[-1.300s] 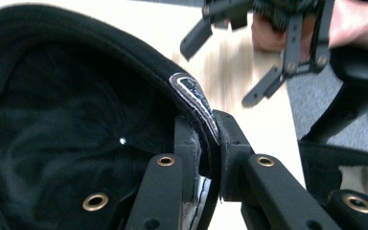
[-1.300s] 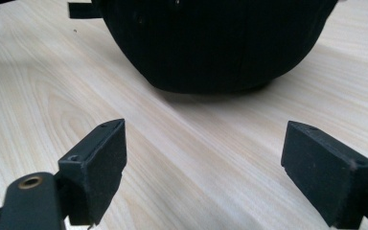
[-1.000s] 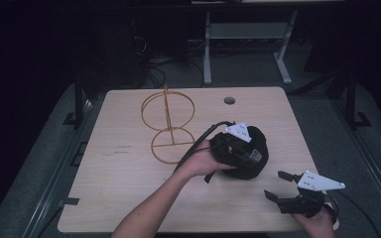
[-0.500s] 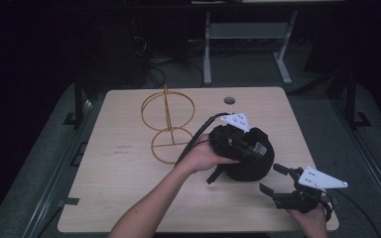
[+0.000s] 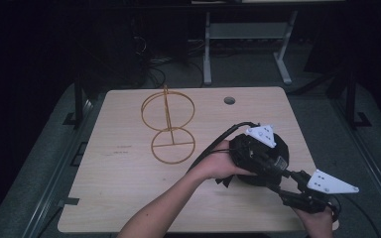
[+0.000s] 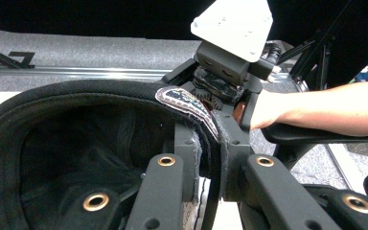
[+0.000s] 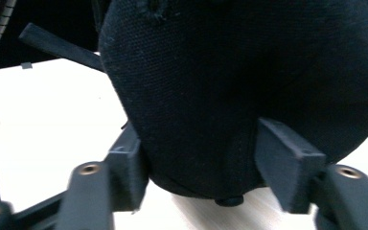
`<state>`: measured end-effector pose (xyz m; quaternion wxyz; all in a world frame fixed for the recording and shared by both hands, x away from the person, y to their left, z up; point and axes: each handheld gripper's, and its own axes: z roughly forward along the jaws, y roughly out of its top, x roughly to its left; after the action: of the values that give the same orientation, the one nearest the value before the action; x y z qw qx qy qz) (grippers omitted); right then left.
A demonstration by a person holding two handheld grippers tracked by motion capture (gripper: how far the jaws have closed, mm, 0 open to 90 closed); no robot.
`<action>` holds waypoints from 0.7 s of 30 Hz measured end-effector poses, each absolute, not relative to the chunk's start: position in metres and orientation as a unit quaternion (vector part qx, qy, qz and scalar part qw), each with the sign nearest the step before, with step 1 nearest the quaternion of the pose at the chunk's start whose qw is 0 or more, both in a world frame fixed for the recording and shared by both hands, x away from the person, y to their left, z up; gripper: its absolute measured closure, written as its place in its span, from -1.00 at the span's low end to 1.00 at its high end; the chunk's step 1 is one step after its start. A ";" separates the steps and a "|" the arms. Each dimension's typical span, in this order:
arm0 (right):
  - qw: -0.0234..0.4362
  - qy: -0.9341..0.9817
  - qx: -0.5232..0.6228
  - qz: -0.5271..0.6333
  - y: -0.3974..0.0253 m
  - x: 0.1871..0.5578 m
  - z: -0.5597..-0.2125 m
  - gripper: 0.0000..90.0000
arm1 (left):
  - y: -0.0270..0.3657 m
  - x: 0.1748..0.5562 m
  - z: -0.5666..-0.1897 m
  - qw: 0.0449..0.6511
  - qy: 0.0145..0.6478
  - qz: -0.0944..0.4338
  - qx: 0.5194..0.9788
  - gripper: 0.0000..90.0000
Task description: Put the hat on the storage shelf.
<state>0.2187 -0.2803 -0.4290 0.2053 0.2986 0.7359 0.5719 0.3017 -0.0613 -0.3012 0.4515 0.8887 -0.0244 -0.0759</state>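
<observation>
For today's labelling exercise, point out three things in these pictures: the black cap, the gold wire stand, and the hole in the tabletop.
black cap (image 7: 239, 91), right gripper view, on its fabric crown.
gold wire stand (image 5: 172, 147), high view, on its round base ring.
tabletop hole (image 5: 229, 100), high view, at its centre.

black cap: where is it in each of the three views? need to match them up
High view: the black cap sits right of centre on the table, held between both claws.
Left gripper view: left and centre, its hollow inside facing the camera, rim pinched by the left claw.
Right gripper view: upper centre, its crown between the right claw jaws.
Shared landmark: the pale tabletop.
</observation>
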 end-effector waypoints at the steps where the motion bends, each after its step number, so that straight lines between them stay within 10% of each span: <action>1: 0.203 0.734 0.300 0.575 -0.282 0.218 -0.429 0.11 | -0.062 0.301 -0.301 0.454 -0.023 -0.077 0.887 0.81; 9: 0.202 0.742 0.283 0.573 -0.283 0.214 -0.424 0.74 | -0.059 0.306 -0.301 0.457 -0.006 -0.071 0.886 0.81; 21: 0.183 0.744 0.289 0.574 -0.282 0.213 -0.410 0.90 | -0.040 0.314 -0.299 0.450 0.036 -0.027 0.892 0.36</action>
<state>0.2127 -0.2822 -0.4102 0.1834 0.2892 0.7441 0.5736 0.3140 -0.0395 -0.2995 0.4500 0.8919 0.0358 -0.0267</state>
